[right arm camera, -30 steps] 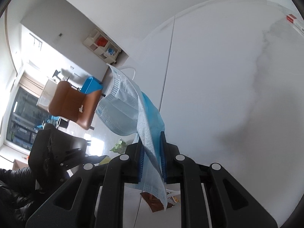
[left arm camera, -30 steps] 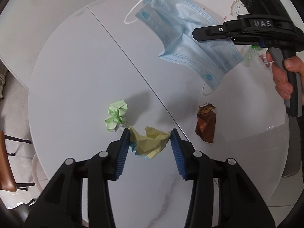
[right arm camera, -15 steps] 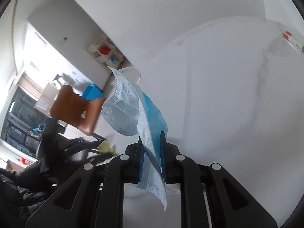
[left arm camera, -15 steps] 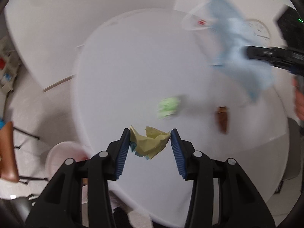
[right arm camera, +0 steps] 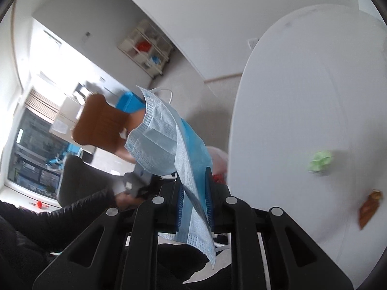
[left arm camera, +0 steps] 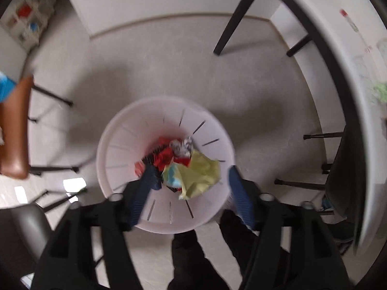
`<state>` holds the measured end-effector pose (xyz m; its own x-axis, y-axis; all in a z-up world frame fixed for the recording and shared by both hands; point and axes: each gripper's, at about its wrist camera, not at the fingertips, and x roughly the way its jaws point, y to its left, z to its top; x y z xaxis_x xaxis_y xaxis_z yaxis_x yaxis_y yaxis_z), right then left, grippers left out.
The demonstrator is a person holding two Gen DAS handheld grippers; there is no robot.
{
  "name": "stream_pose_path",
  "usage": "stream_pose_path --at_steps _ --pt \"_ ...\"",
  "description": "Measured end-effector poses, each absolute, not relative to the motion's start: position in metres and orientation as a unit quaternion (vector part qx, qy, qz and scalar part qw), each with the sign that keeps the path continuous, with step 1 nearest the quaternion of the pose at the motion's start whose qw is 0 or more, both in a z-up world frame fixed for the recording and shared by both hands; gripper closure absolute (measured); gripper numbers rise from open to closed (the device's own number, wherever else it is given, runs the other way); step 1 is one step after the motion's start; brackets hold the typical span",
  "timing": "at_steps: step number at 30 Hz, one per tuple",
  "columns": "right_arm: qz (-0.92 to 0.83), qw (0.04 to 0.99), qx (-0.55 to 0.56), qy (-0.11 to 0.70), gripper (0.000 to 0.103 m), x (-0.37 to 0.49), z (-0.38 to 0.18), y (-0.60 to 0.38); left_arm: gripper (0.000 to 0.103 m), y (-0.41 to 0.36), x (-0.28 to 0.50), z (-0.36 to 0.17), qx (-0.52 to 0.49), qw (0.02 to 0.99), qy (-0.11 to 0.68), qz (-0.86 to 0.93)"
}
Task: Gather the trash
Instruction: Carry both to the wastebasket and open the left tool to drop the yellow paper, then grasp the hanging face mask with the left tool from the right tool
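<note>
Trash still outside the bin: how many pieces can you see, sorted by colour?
Blue: 1, the face mask pinched in the right gripper.
Yellow: 1, the crumpled paper between the fingers of the open left gripper, above the bin.
Green: 1, the paper ball on the table.
Brown: 1, the wrapper on the table.
Total: 4.

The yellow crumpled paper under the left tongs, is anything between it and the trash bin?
Nothing visible. The yellow crumpled paper sits between the opened left tongs, directly over the open mouth of the white bin. Below it lies only trash already in the bin.
</note>
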<state>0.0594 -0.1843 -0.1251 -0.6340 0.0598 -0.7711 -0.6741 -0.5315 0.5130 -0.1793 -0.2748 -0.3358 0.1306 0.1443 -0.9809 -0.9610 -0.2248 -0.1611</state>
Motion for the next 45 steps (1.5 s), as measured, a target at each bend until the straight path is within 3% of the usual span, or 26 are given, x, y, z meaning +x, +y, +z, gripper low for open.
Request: stream_pose_path --at_steps 7,10,12,18,19,21,22,24,29,34,39,45 --pt "0.775 0.261 -0.438 0.373 0.085 -0.016 -0.163 -0.195 0.018 -0.294 -0.209 -0.356 -0.589 0.487 0.35 0.541" --pt "0.773 0.266 -0.474 0.327 0.085 -0.051 -0.184 -0.204 0.017 -0.317 -0.234 -0.329 -0.592 0.479 0.325 0.56" --pt "0.775 0.257 -0.496 0.295 0.085 -0.079 -0.205 -0.211 0.008 -0.337 -0.253 -0.306 -0.578 0.462 0.312 0.596" --pt "0.763 0.237 -0.547 0.249 0.085 -0.144 -0.283 -0.234 0.008 -0.386 -0.296 -0.258 -0.533 0.409 0.332 0.662" --pt "0.759 0.235 -0.554 0.249 0.08 -0.153 -0.3 -0.238 0.008 -0.393 -0.301 -0.251 -0.525 0.404 0.337 0.669" --pt "0.754 0.23 -0.56 0.255 0.059 -0.162 -0.321 -0.243 0.008 -0.4 -0.306 -0.24 -0.519 0.398 0.338 0.677" --pt "0.749 0.228 -0.566 0.26 0.039 -0.165 -0.332 -0.246 0.008 -0.401 -0.307 -0.237 -0.518 0.398 0.336 0.678" --pt "0.744 0.233 -0.568 0.261 0.027 -0.168 -0.343 -0.25 0.008 -0.4 -0.307 -0.229 -0.519 0.398 0.33 0.681" --pt "0.749 0.247 -0.55 0.277 0.018 -0.16 -0.313 -0.249 0.008 -0.389 -0.295 -0.209 -0.511 0.417 0.318 0.681" --pt "0.788 0.3 -0.451 0.292 0.002 -0.106 -0.219 -0.237 0.008 -0.367 -0.263 -0.178 -0.478 0.46 0.323 0.675" --pt "0.803 0.331 -0.367 0.332 0.002 -0.041 -0.159 -0.227 0.008 -0.347 -0.229 -0.155 -0.448 0.5 0.314 0.671" --pt "0.808 0.328 -0.392 0.293 0.002 -0.047 -0.164 -0.226 0.008 -0.34 -0.219 -0.143 -0.441 0.51 0.3 0.675"
